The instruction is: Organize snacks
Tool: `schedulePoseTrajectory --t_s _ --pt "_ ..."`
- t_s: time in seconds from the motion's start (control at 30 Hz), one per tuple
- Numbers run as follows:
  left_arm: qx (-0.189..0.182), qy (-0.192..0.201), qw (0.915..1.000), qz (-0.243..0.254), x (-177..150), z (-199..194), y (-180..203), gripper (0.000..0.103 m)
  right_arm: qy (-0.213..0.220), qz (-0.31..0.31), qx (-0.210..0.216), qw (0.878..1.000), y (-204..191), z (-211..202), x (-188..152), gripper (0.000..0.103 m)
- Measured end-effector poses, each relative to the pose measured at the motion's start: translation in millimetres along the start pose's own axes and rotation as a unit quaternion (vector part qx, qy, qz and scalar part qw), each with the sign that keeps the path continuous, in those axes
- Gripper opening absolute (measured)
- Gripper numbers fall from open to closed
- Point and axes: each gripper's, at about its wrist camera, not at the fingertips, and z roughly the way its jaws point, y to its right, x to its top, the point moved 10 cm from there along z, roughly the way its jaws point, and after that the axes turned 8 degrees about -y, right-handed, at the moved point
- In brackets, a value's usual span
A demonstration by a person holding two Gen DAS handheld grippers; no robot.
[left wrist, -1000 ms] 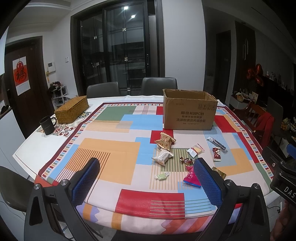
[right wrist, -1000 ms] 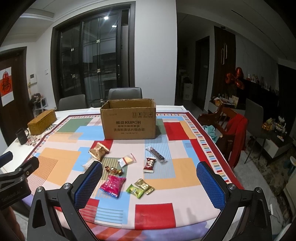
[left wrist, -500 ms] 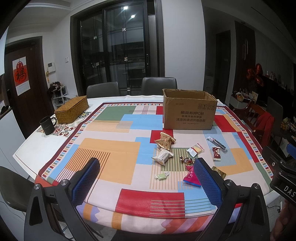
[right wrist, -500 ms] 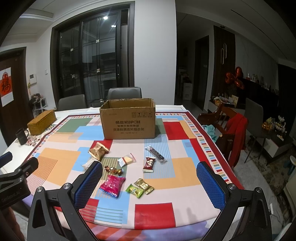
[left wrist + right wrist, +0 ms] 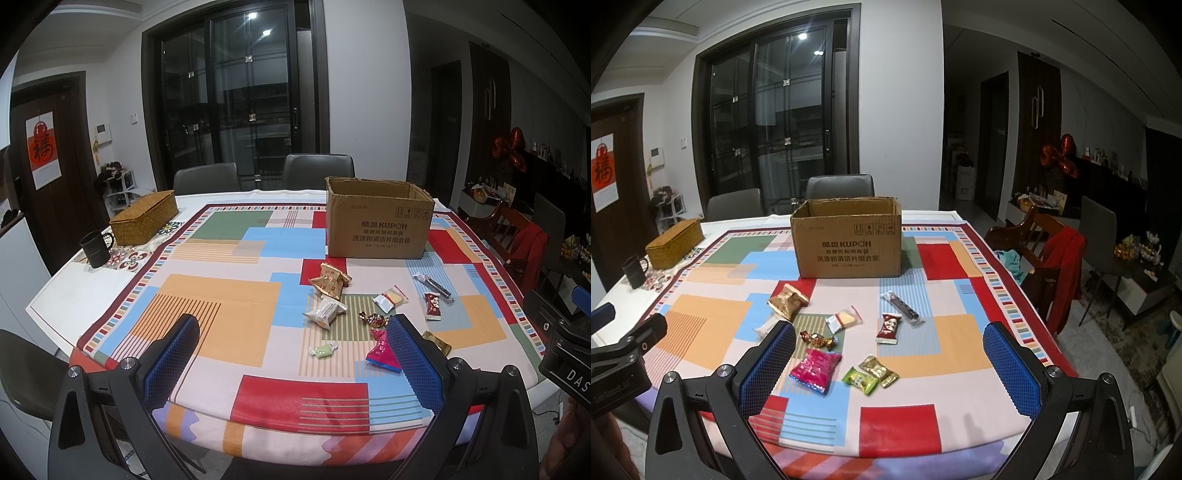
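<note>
Hovering off the desk's near edge, the left gripper (image 5: 291,354) and right gripper (image 5: 888,363) are both gaping wide and empty, since the snacks (image 5: 815,370) are lying loose before the open cardboard box (image 5: 849,243) at mid-desk, awaiting collection.

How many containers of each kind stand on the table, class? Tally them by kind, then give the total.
cardboard box: 1
woven basket: 1
black mug: 1
Total: 3
</note>
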Motion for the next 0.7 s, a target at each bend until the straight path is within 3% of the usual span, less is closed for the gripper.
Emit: schedulePoseTrajectory --t_s 0.7 --pt "-0.004 0.0 1.0 0.002 3.2 -0.2 3.2 0.103 -0.001 -0.009 -0.003 1.0 -1.0 8.5 -2.4 0.103"
